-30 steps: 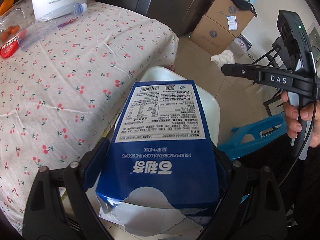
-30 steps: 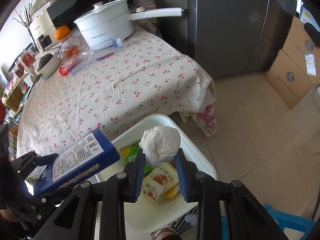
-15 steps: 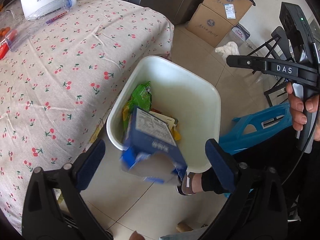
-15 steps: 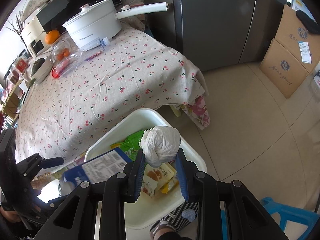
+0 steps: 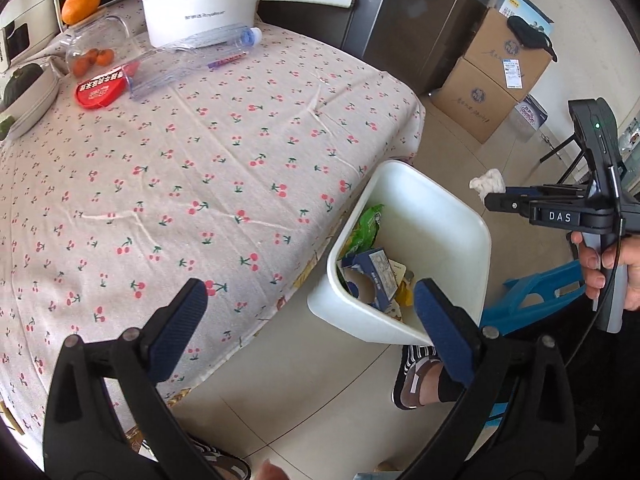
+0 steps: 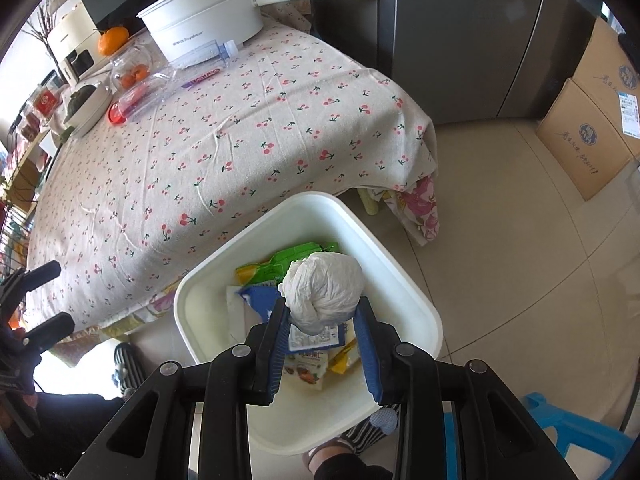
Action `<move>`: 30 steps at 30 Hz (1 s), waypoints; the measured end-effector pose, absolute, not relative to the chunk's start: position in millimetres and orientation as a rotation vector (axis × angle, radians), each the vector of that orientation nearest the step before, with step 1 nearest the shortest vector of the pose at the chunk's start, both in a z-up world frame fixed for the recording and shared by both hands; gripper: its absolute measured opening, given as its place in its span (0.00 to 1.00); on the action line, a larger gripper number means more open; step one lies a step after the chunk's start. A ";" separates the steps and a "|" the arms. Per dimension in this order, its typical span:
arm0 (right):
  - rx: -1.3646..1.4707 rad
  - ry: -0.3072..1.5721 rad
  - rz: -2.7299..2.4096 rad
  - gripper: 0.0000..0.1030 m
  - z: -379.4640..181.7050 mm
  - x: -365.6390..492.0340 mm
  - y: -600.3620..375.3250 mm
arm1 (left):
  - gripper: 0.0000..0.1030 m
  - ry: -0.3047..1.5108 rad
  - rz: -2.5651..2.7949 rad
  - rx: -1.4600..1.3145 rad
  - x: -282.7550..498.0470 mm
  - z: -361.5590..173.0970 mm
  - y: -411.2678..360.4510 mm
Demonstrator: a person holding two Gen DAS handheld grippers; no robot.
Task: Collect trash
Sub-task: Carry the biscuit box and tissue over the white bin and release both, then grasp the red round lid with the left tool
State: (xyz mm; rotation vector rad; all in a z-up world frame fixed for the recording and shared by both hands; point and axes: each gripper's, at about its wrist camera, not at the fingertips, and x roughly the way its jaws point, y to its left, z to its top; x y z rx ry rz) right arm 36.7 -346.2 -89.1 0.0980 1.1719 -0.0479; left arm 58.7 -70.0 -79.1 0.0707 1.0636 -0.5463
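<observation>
- Left wrist view: left gripper point(image 5: 308, 304) at lower centre, jaws spread wide, nothing between them; cherry-print table point(image 5: 200, 168) filling the left of the frame.
- White bin point(image 5: 472, 240) right of centre on the floor, just beside the table edge; blue box point(image 5: 374, 276) lying inside on a green wrapper point(image 5: 368, 224).
- Right gripper point(image 5: 496, 202) at right edge of the same view, seen side-on, with a hand point(image 5: 612, 268) on its grip.
- Right wrist view: right gripper point(image 6: 324, 320) at lower centre, jaws narrow and opening, tissue wad point(image 6: 322, 290) between the pads and directly over the bin point(image 6: 424, 320).
- Left pad point(image 6: 276, 344) against the wad; contact at the right pad hard to read, grip judged loosening.
- Bottle point(image 5: 188, 62) and red lid point(image 5: 100, 88) at upper left of the left view, beside a white pot point(image 5: 200, 0); whether these count as trash cannot be told.
- Step in hand, as judged: release of the wad into the bin.
- Risk: light crumpled paper clinging to a textured pad, then falling late once the gripper swings away, landing on the floor.
- Risk: wad bouncing off the heaped packets and rolling over the low near rim.
- Risk: bin standing close to a foot point(image 5: 420, 380) at lower right; a nudge could shift or tip it.
- Risk: wide left jaws near the overhanging cloth; a snag could drag tableware at upper left.
</observation>
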 end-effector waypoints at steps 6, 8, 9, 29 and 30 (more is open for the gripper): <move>0.119 1.202 -0.043 0.61 -93.6 45.2 -334.8 | 0.99 1.048 -0.502 0.047 61.1 -75.5 -50.1; 0.122 1.195 -0.040 0.66 -91.9 47.0 -331.2 | 0.99 1.044 -0.486 0.040 62.1 -74.1 -43.2; 0.121 1.194 -0.038 0.67 -91.2 48.4 -329.2 | 0.99 1.043 -0.477 0.039 62.4 -73.7 -39.6; -0.044 1.178 -0.016 0.78 -78.1 115.3 -270.4 | 0.99 1.060 -0.231 0.146 156.8 -68.8 51.1; -0.042 1.172 -0.009 0.78 -77.4 121.0 -267.5 | 0.99 1.056 -0.208 0.106 170.0 -69.0 61.8</move>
